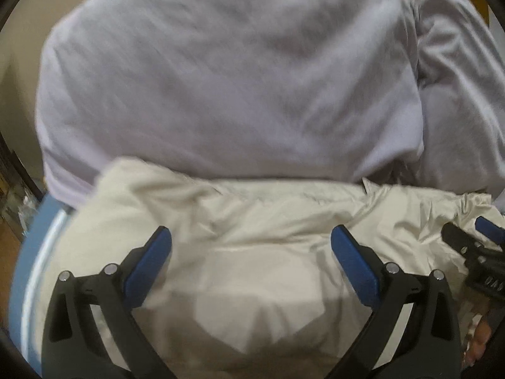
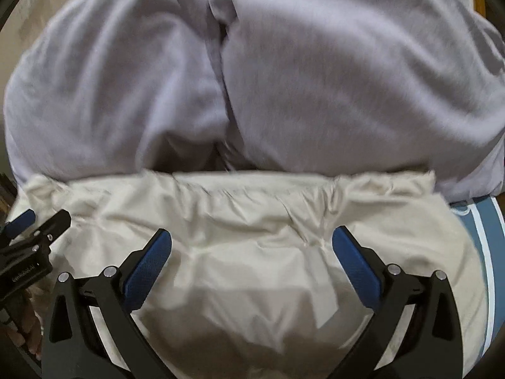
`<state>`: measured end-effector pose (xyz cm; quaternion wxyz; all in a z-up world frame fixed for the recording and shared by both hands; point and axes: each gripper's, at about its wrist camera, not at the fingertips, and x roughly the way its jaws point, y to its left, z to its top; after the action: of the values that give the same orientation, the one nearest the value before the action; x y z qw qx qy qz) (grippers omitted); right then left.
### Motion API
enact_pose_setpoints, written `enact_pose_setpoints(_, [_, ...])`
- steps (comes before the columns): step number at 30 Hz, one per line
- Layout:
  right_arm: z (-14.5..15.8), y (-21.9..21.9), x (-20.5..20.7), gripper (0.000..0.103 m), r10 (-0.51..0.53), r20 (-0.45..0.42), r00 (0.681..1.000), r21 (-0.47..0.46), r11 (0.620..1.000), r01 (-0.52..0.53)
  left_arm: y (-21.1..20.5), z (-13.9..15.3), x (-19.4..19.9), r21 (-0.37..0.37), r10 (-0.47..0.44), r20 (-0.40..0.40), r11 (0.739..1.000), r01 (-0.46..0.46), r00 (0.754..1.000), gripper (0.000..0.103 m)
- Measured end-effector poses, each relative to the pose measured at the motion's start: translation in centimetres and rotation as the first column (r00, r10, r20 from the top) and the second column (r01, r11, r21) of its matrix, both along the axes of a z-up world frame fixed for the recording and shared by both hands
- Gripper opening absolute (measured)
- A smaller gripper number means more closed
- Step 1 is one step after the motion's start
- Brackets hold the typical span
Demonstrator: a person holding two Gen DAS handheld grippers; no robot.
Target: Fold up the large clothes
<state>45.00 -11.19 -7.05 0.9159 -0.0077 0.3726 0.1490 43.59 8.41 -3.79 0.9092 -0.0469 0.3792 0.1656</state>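
Observation:
A cream padded garment (image 1: 252,252) lies crumpled across the near half of the left wrist view, and the same cream garment (image 2: 252,246) fills the near half of the right wrist view. My left gripper (image 1: 251,240) hovers just over it, open, with nothing between its blue pads. My right gripper (image 2: 251,240) is also open above the cloth, empty. The right gripper (image 1: 483,246) shows at the right edge of the left wrist view. At the left edge of the right wrist view sits the left gripper (image 2: 34,233). Whether any finger touches the cloth is unclear.
Two large lavender-grey pillows (image 2: 221,72) lie just behind the garment, with a gap between them; one pillow (image 1: 221,79) fills the left wrist view. A blue sheet with a white stripe (image 2: 486,252) shows at the bed's edge (image 1: 38,268). A hand (image 2: 28,331) holds the left tool.

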Motion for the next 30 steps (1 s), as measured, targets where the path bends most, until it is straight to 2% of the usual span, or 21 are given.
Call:
enact_pose_setpoints(5, [1.2,2.5,0.2,0.102,0.043,0.012,0.999,0.034,0.998,-0.043,2.1,1.3,0.1,0.038,0.066,0.024,0.997,-0.067,0.998,0.100])
enact_pose_setpoints(13, [-2.5,6.4,2.4,0.102,0.067,-0.024,0.997,-0.055,0.996,-0.068,4.8,-1.9,1.6,0.070,0.134,-0.055,0.989,-0.130,0.989,0.100])
enact_pose_setpoints(17, [-3.5,6.7,3.8,0.102,0.070,-0.033,0.997,-0.031,0.997,-0.071,5.3,-3.1,1.5,0.056,0.131,-0.059,0.990,-0.128,0.990,0.101])
enact_pose_setpoints(30, [-6.0,6.6,3.7,0.102,0.068,-0.018,0.998,-0.002,0.998,-0.068,7.1,-4.9,2.2,0.009,0.130,-0.046,0.992,-0.130,0.990,0.101])
